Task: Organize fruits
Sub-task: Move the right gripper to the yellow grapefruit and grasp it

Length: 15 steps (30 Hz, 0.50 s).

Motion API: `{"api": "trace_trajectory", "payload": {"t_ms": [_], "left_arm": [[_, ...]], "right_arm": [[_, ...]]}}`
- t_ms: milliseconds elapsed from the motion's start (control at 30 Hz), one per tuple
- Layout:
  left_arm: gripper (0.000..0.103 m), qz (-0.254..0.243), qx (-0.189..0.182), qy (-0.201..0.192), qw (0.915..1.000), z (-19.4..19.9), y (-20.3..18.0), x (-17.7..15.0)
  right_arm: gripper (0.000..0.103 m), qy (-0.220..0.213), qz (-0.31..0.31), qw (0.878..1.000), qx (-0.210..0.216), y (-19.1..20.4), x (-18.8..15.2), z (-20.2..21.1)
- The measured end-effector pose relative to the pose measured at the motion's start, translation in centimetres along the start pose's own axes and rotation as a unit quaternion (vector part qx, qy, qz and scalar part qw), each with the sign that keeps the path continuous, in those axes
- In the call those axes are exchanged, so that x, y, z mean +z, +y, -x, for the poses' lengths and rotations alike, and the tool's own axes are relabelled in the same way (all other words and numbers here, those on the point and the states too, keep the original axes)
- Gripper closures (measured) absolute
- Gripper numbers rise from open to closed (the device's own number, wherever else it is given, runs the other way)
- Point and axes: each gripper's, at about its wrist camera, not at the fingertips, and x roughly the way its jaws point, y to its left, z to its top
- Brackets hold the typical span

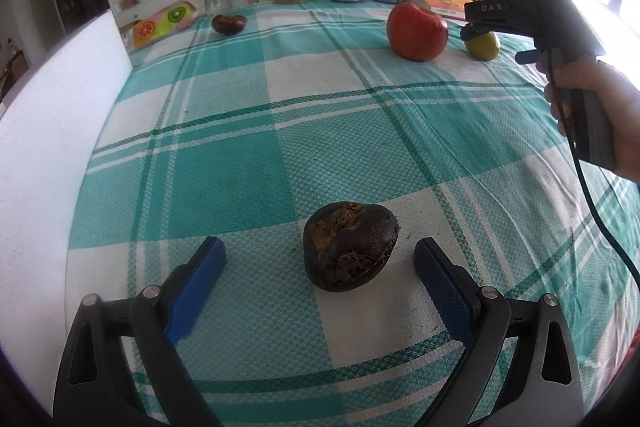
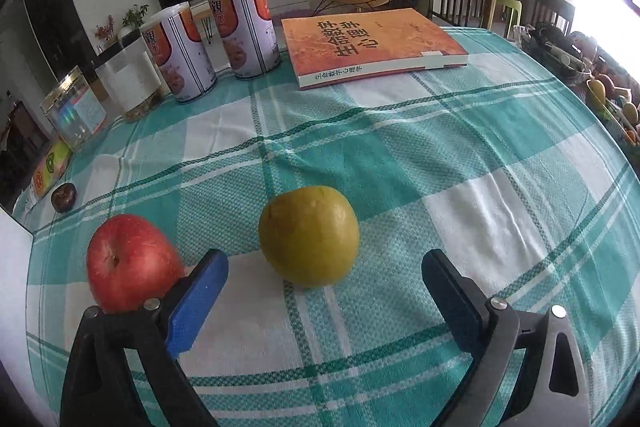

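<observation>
A dark brown fruit [image 1: 350, 247] lies on the checked cloth just ahead of my left gripper [image 1: 320, 253], whose blue pads stand open on either side of it without touching. A second dark fruit [image 1: 229, 24] rests far back. In the right wrist view a yellow-green fruit [image 2: 309, 235] sits between and slightly beyond the tips of my right gripper [image 2: 326, 269], which is open and clear of it. A red apple [image 2: 130, 263] lies just left of the left pad. The right gripper body [image 1: 520, 15] shows in the left wrist view, held by a hand [image 1: 600, 107] over that yellow-green fruit [image 1: 483, 46] beside the apple [image 1: 417, 32].
At the table's back stand two printed cans [image 2: 244, 31], a clear jar [image 2: 74, 107], a glass container [image 2: 128, 83] and an orange book [image 2: 372, 43]. A fruit-patterned box [image 1: 162, 23] sits far left. A white board [image 1: 52, 131] borders the left side. A cable [image 1: 600, 223] trails from the right gripper.
</observation>
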Motion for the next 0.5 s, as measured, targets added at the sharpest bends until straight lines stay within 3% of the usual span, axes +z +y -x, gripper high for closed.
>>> {"api": "trace_trajectory", "payload": {"t_ms": [33, 67, 100, 133, 167, 333, 500], "left_arm": [[0.006, 0.0, 0.0, 0.0, 1.0, 0.0, 0.0, 0.0], [0.006, 0.0, 0.0, 0.0, 1.0, 0.0, 0.0, 0.0], [0.006, 0.0, 0.0, 0.0, 1.0, 0.0, 0.0, 0.0], [0.006, 0.0, 0.0, 0.0, 1.0, 0.0, 0.0, 0.0], [0.006, 0.001, 0.001, 0.0, 1.0, 0.0, 0.0, 0.0], [0.006, 0.001, 0.001, 0.0, 1.0, 0.0, 0.1, 0.0], [0.006, 0.001, 0.001, 0.0, 1.0, 0.0, 0.1, 0.1]], "right_arm": [[0.009, 0.005, 0.004, 1.0, 0.001, 0.2, 0.3, -0.7], [0.022, 0.012, 0.006, 1.0, 0.006, 0.1, 0.5, -1.5], [0.028, 0.011, 0.012, 1.0, -0.002, 0.1, 0.7, -1.8], [0.047, 0.002, 0.022, 1.0, -0.005, 0.3, 0.7, -1.6], [0.052, -0.002, 0.024, 1.0, 0.003, 0.1, 0.7, -1.2], [0.052, -0.023, -0.005, 1.0, 0.02, -1.6, -2.0, 2.8], [0.052, -0.005, -0.05, 0.997, 0.059, -2.4, -8.0, 8.5]]}}
